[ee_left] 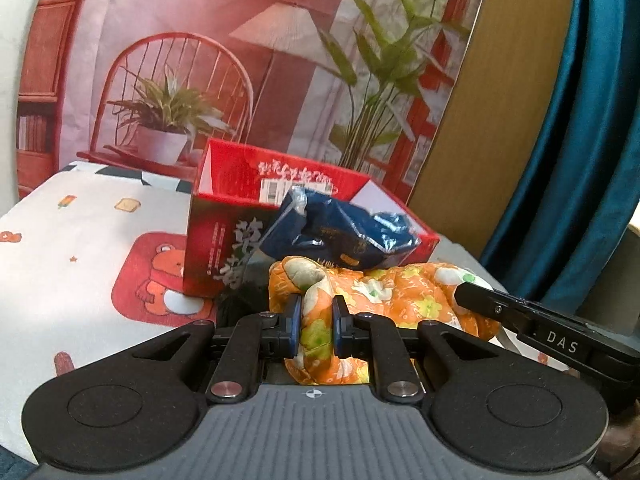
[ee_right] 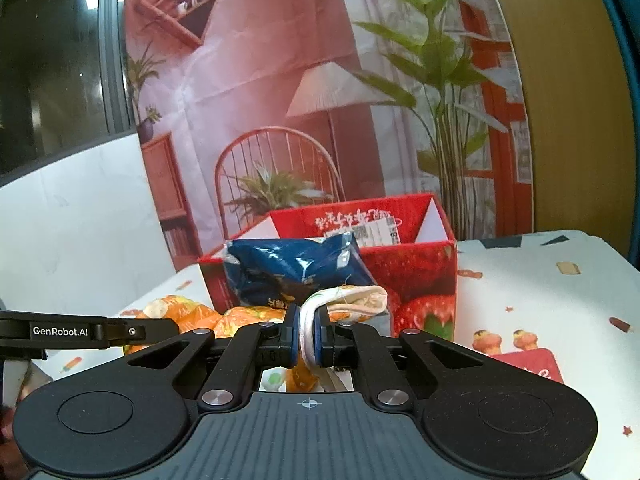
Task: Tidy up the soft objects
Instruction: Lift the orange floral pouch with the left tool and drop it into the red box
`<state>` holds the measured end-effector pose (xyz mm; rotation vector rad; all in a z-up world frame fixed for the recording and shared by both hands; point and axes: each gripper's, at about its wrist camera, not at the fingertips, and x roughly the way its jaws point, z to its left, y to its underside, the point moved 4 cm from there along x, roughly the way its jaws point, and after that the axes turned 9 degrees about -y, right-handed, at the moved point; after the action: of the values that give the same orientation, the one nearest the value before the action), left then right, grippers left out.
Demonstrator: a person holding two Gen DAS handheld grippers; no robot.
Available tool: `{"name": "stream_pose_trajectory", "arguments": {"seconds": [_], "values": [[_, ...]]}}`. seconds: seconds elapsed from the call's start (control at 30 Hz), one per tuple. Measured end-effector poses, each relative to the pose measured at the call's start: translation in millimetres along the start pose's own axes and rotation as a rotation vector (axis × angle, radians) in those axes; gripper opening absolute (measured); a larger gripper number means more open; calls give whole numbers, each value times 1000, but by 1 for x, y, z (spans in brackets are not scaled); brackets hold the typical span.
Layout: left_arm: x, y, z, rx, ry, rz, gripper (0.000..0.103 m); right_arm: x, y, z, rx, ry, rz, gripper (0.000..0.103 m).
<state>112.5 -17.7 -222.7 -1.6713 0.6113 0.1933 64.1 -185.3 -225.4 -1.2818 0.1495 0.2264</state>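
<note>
Soft quilted orange floral cloth (ee_left: 384,292), light and floppy, draped on the tabletop (ee_left: 92,240) before the red box (ee_left: 224,240), beneath a blue crinkly packet (ee_left: 340,232). Left tongs (ee_left: 316,322) pinched on a bunched fold; right tongs (ee_right: 306,334) clamped tight on the white-lined edge. Likely to sag between grips; best held at thick folds.
</note>
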Motion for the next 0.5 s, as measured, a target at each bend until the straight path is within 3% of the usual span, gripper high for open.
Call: {"name": "stream_pose_trajectory", "arguments": {"seconds": [0.5], "values": [[-37,-76,-21,23,66,-234,16,-20,-71,5,-32,-35,-163,7]]}}
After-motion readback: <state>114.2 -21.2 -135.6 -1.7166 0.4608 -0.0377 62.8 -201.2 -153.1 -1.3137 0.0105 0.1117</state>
